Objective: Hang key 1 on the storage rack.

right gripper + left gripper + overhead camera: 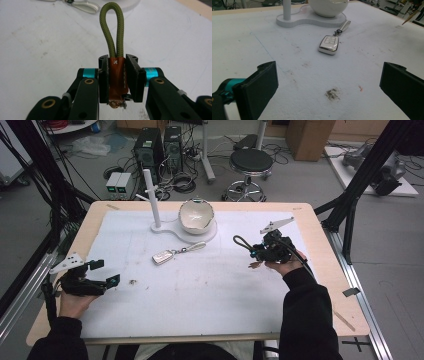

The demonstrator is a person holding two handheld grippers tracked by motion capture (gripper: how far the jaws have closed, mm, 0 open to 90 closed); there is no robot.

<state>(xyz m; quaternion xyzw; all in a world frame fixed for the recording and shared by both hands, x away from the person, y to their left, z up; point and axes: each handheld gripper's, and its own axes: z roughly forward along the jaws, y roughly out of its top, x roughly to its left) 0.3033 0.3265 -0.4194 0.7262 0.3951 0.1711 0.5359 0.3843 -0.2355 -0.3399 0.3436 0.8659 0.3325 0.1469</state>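
Observation:
My right gripper (117,75) is shut on a brown leather tab with an olive cord loop (112,27) that sticks up beyond the jaws. In the high view that right gripper (256,251) hovers right of centre, and the cord loop (242,242) points left. A white car key fob (163,256) with a strap lies on the white mat near the middle; in the left gripper view the fob (329,44) lies ahead. My left gripper (107,274) rests at the table's left, its jaws wide apart and bare, and the left gripper (329,82) frames a dirt smudge.
A white stand with an upright post (151,195) and a white bowl (196,216) sits at the back centre. The white mat (210,290) covers most of the wooden table. A stool, computer towers and cables stand on the floor beyond the far edge.

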